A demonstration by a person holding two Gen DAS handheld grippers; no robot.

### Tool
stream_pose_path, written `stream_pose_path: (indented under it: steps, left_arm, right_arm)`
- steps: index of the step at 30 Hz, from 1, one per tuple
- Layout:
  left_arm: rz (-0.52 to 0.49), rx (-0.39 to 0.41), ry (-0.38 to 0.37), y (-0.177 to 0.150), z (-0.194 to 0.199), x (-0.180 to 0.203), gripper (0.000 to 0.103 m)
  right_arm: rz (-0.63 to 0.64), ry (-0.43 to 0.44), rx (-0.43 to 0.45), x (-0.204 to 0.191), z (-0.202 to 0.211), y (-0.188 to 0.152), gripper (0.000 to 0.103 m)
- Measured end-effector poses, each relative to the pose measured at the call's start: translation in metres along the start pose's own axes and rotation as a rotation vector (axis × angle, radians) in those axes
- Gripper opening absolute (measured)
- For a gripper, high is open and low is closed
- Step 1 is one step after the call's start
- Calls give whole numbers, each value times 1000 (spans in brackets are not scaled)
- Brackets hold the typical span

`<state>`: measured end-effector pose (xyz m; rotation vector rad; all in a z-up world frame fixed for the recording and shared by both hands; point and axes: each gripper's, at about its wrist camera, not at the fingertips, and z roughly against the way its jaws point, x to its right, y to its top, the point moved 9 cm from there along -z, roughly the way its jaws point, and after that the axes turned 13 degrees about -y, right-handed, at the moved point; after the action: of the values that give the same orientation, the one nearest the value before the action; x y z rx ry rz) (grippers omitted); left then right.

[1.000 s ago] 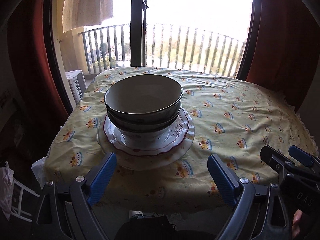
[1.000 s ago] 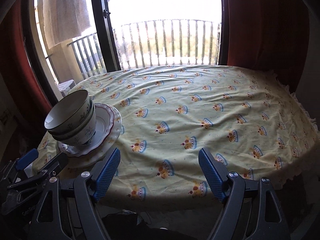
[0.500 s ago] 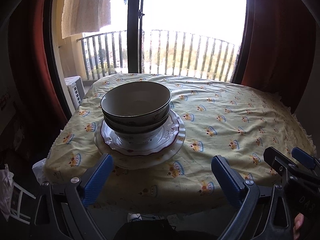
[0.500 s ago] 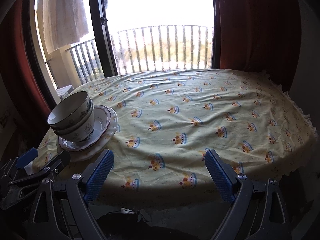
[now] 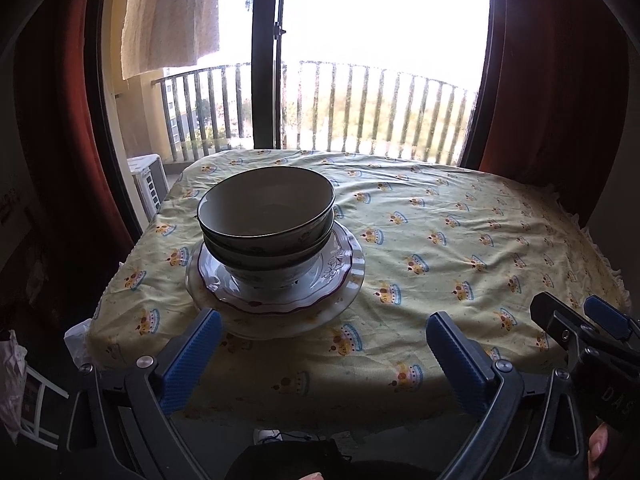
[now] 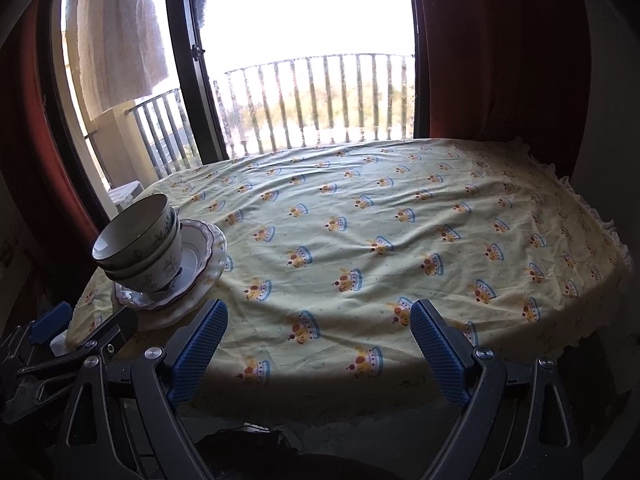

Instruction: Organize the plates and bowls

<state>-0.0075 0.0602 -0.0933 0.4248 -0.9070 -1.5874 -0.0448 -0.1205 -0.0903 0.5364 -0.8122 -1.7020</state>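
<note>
Neatly stacked, two bowls (image 5: 266,204) sit nested one inside the other on a scalloped plate (image 5: 340,268) with a dark red rim line, which rests in turn on a wider pale plate (image 5: 280,324). In the left wrist view the stack stands left of centre in the frame, on a worktop (image 5: 460,240) draped in a yellow cloth printed with small crowns. In the right wrist view the same stack (image 6: 138,246) appears at the left edge of the frame, near the worktop's lower left corner, and the cloth to its right lies bare and wrinkled.

Low in the left wrist frame, the left tool (image 5: 320,344) is held short of the stack, its blue pads (image 5: 192,360) spread wide and opening further, with nothing between them; the near rim of the pale plate lies just above the left pad in the picture. The right tool (image 6: 316,340) hangs over the near edge of the worktop at the bottom of its own frame, its pads (image 6: 436,348) likewise spread and pinching nothing. Each tool shows in the other's view: the right at the lower right corner of the left wrist frame (image 5: 592,336), the left at the lower left of the right wrist frame (image 6: 76,332).

Behind the worktop, a bright glass door (image 6: 304,52) opens onto a railed balcony (image 5: 360,108), flanked by dark red curtains (image 6: 500,48). A pale towel (image 5: 172,16) hangs at the upper left.
</note>
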Motion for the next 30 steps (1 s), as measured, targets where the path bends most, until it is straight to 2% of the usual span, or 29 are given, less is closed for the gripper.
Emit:
stream_pose_path:
  steps: [30]
  left_arm:
    - [-8,8,8,3,1,1,103]
  right_arm:
    - [5,-21,-12,2,-4,-1,94]
